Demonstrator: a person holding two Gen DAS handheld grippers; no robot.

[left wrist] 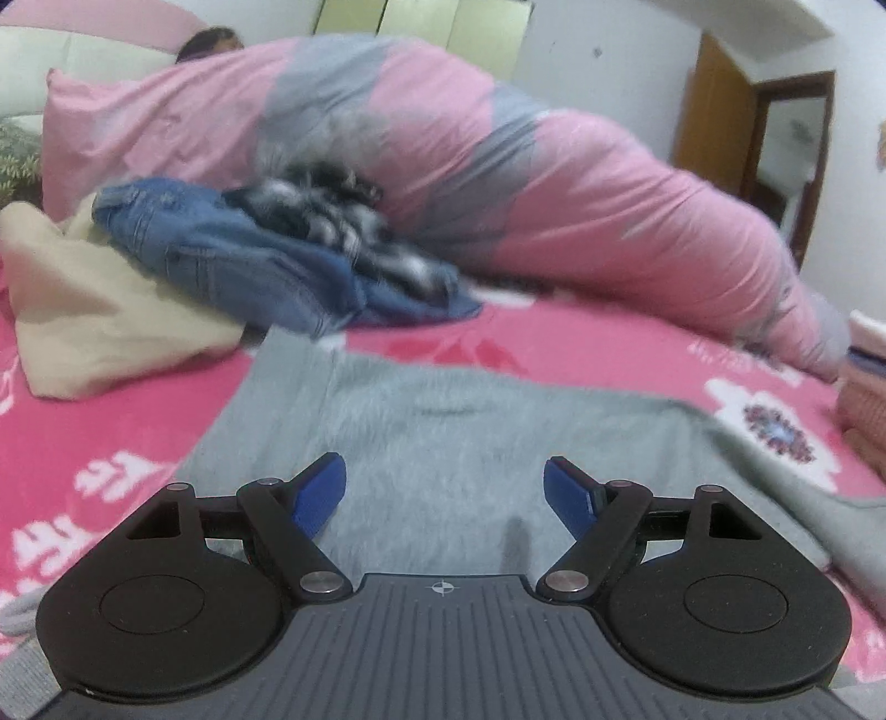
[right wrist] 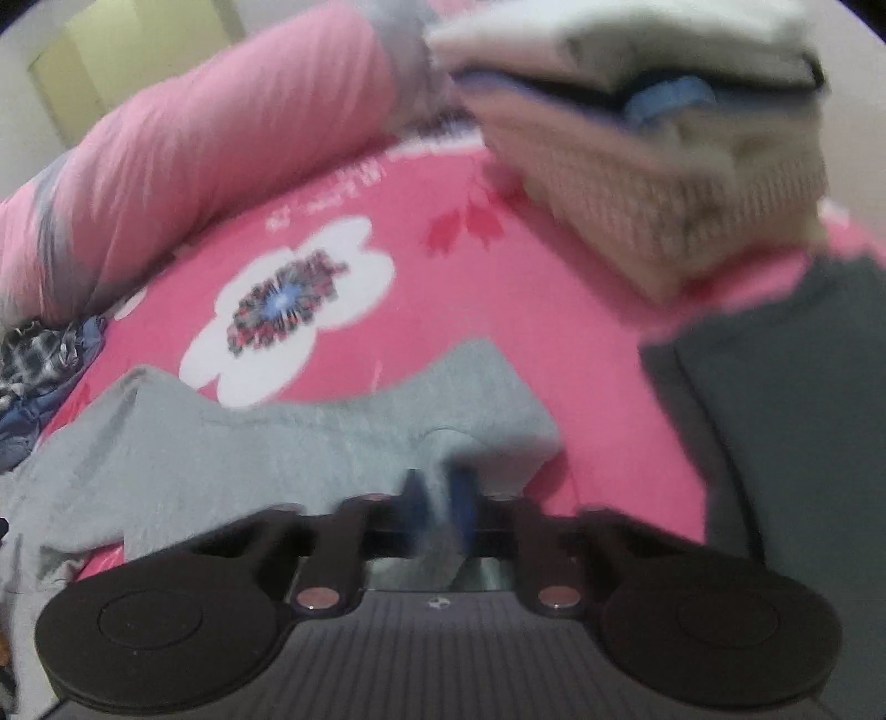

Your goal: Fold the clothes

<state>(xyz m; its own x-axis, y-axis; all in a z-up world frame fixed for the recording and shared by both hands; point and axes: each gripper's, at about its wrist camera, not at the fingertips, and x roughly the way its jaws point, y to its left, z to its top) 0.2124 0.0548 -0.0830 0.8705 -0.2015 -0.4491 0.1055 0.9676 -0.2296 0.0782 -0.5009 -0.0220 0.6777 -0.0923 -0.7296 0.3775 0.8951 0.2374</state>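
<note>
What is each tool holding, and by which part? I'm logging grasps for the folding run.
The right tool is shut on the grey garment, pinching a raised fold near its edge. The left tool is open above the grey garment, holding nothing.

Right gripper [right wrist: 437,493] pinches the grey garment [right wrist: 277,443] on the bedsheet [right wrist: 554,321].

A bed [left wrist: 581,332] with a pink flowered sheet fills the room, a pink-and-grey duvet [left wrist: 554,166] heaped along its far side. Behind stand pale walls [left wrist: 609,72], yellow-green panels [left wrist: 421,22] and a wooden door [left wrist: 720,122].
</note>
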